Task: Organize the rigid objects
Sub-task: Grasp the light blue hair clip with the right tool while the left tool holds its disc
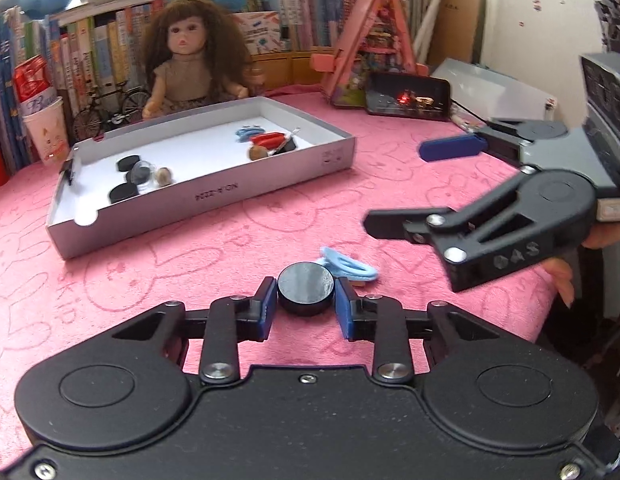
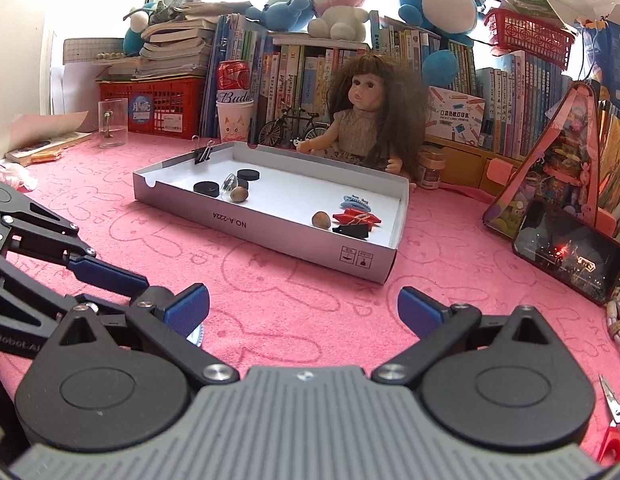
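On the pink cloth, a black round disc sits between the blue pads of my left gripper, which is shut on it. Blue hair ties lie just behind the disc. My right gripper hovers to the right of it, open and with nothing between its fingers; in its own view it is wide open over bare cloth. The left gripper's blue finger shows at the left there. A shallow white box farther back holds black discs, nuts, a red item and other small things.
A doll sits behind the box, next to a model bicycle and a paper cup. A phone and a pink toy house stand at the right. Scissors lie at the near right edge. A glass stands at the far left.
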`<state>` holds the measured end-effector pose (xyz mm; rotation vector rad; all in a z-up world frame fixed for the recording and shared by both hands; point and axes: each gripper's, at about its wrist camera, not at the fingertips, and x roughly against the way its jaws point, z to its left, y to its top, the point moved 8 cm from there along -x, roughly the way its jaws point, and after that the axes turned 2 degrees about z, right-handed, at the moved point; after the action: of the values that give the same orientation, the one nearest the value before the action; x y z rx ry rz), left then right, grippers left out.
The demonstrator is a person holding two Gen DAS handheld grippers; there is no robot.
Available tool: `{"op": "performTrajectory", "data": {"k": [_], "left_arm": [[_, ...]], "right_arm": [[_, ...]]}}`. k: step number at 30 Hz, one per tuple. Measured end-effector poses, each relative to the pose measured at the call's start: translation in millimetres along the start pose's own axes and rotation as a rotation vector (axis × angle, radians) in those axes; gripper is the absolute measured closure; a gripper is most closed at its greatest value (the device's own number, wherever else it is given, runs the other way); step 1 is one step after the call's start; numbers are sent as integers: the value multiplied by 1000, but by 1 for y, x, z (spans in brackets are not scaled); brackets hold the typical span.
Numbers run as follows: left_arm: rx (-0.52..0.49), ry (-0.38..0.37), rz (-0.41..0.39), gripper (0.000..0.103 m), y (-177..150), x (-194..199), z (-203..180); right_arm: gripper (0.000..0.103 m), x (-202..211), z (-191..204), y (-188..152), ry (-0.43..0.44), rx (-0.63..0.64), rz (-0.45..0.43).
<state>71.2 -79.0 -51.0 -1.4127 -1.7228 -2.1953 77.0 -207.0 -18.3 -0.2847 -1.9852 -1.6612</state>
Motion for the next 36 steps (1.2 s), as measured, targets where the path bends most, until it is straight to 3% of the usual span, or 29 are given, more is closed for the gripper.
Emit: {"op": "performTrajectory", "data": {"k": [5,11,22,29,32,36], "left_arm": [[41,42,3,74,1,1,17],[65,72,2,74,-1,3,28],[94,105,-15,73,-2,3,35],[92,137,-28,73,-3,5,36],[102,155,-36,73,-4,6,38],[113,178,-55,73,-4,9,42]], "right_arm": [[0,2,15,-5,53,82,1],[0,-7,29,-13,-1,202,47],[0,-17,3,-12,-112,93,87],[0,-4,13,-8,66,-11,59],[3,-7,23,-8,83,-9,68],[15,-12,37,-11,98,-15,90]]}}
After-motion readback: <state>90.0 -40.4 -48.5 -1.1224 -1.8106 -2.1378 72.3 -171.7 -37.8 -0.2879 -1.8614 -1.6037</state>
